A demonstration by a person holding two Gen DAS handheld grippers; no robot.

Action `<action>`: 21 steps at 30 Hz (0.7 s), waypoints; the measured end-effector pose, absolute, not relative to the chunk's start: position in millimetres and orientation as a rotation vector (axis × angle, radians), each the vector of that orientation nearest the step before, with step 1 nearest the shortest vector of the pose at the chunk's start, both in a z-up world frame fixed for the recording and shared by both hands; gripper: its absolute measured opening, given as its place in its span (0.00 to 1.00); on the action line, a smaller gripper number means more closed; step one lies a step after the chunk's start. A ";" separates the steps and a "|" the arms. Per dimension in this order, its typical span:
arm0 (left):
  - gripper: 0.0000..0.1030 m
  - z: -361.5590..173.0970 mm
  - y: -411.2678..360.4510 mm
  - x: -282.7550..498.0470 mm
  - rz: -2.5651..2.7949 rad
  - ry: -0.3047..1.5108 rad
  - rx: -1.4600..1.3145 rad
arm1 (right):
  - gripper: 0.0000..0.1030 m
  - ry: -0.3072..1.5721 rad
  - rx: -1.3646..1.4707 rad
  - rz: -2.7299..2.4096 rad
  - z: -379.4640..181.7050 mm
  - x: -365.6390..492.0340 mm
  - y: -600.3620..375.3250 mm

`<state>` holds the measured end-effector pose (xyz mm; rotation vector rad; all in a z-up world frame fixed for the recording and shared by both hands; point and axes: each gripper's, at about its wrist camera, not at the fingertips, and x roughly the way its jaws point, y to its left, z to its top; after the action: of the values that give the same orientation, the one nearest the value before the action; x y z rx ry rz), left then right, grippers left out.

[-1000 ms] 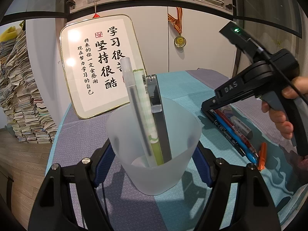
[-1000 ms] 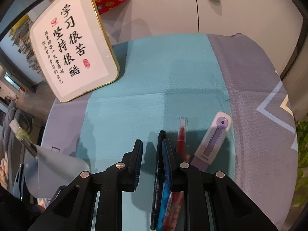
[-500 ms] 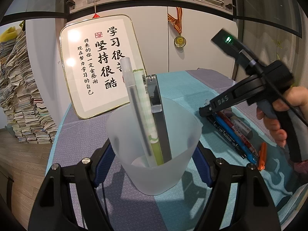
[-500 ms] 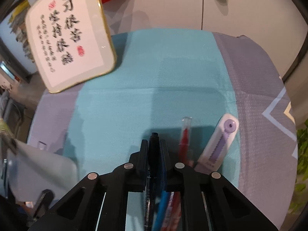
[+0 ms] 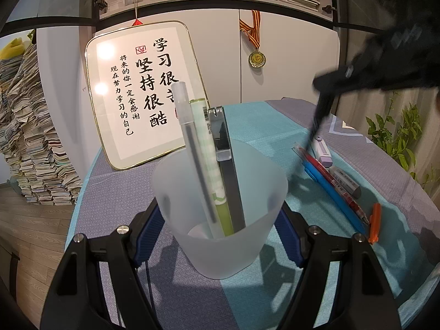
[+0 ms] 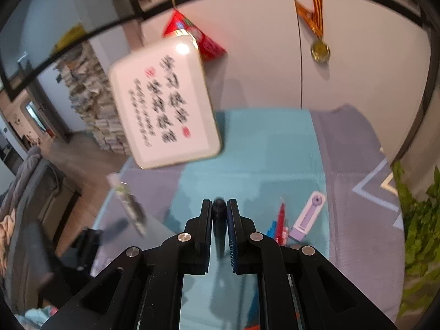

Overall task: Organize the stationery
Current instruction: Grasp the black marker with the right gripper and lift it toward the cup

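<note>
My left gripper (image 5: 217,220) is shut on a frosted plastic cup (image 5: 220,209) that stands on the table and holds a clear pen, a green pen and a metal ruler. My right gripper (image 6: 219,206) is shut on a black pen (image 6: 219,220) and holds it in the air. In the left wrist view it is blurred at the upper right (image 5: 327,82), with the black pen (image 5: 319,118) hanging down from it. On the cloth lie a red pen (image 5: 330,178), a blue pen (image 5: 332,195), a purple cutter (image 5: 321,150), a grey eraser (image 5: 345,181) and an orange clip (image 5: 374,222).
A framed calligraphy board (image 5: 143,93) leans against the white cabinet at the back of the table. A medal (image 5: 257,59) hangs on the cabinet door. A green plant (image 5: 396,137) stands right of the table. Stacks of papers (image 5: 30,137) stand on the floor at the left.
My right gripper closed on the black pen on the cloth and lifted it up off the table. The left gripper and the cup have not moved.
</note>
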<state>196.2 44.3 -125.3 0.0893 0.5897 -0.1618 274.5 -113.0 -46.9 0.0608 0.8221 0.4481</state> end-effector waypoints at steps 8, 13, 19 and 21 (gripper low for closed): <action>0.72 -125.4 44.3 195.8 -0.162 0.590 0.089 | 0.11 0.630 0.050 0.536 21.1 232.1 -96.7; 0.72 -125.4 44.2 195.9 -0.161 0.590 0.089 | 0.11 0.584 0.043 0.602 37.3 216.8 -83.4; 0.72 -125.4 44.4 195.6 -0.162 0.590 0.089 | 0.11 0.603 0.051 0.620 31.6 221.4 -72.1; 0.72 -125.5 44.3 195.7 -0.161 0.590 0.089 | 0.11 0.612 0.050 0.624 29.0 223.7 -68.4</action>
<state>195.7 44.3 -125.5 0.0892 0.5897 -0.1615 223.7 -68.4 29.0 0.0503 0.6121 0.6239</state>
